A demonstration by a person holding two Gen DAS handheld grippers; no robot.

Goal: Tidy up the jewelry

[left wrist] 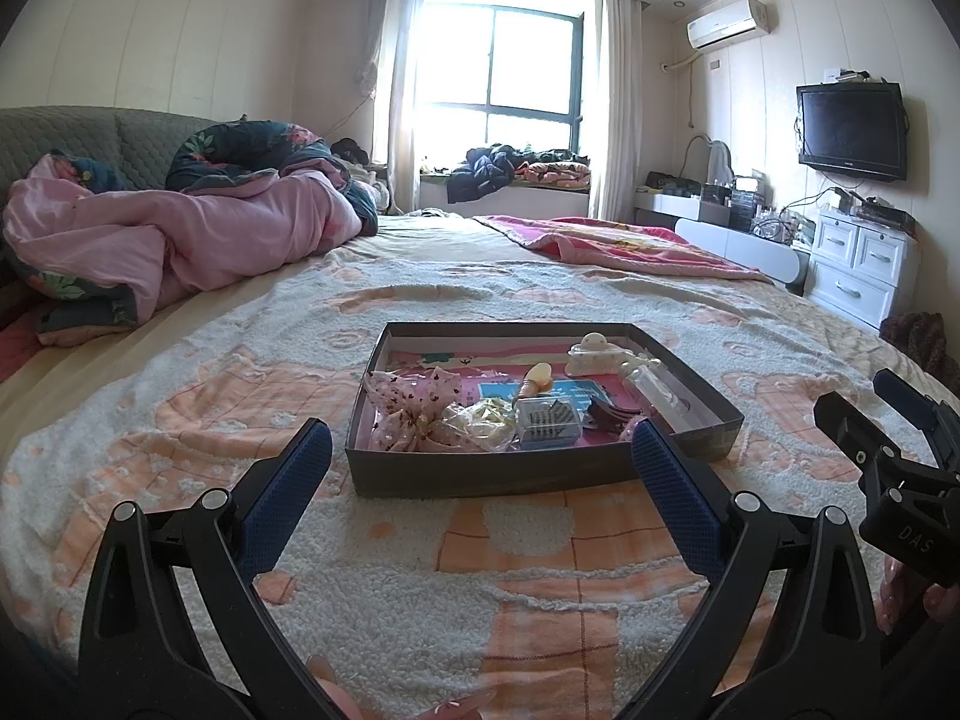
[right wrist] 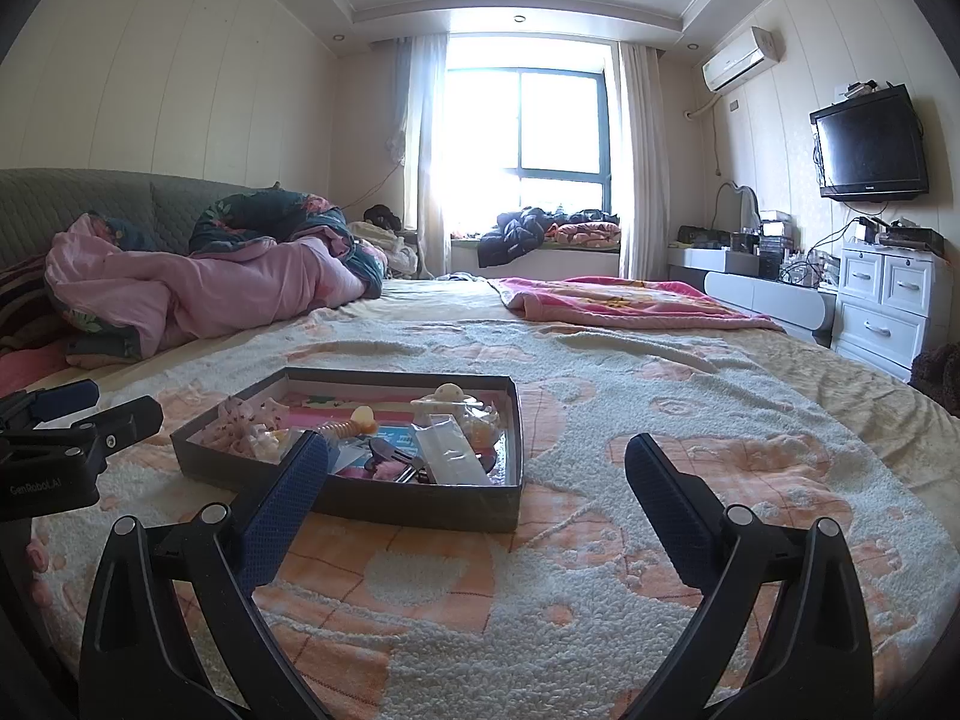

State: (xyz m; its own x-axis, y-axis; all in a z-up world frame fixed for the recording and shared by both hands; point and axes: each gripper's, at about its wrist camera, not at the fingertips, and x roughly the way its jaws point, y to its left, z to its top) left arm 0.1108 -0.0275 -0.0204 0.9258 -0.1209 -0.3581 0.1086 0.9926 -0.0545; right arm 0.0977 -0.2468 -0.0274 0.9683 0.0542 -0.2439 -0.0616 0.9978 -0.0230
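Since shallow tray of jewelry sits on bed dead ahead of left tongs, left nearer; right tongs offset right; both spread wide, empty.

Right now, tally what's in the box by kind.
Pink organza bow: 1
Cream claw clip: 1
Clear box of hairpins: 1
Amber-headed hair stick: 1
Clear plastic packets: 1 surely, maybe more
Dark hair clip: 1
Total: 6 at least; the pile hides the rest.
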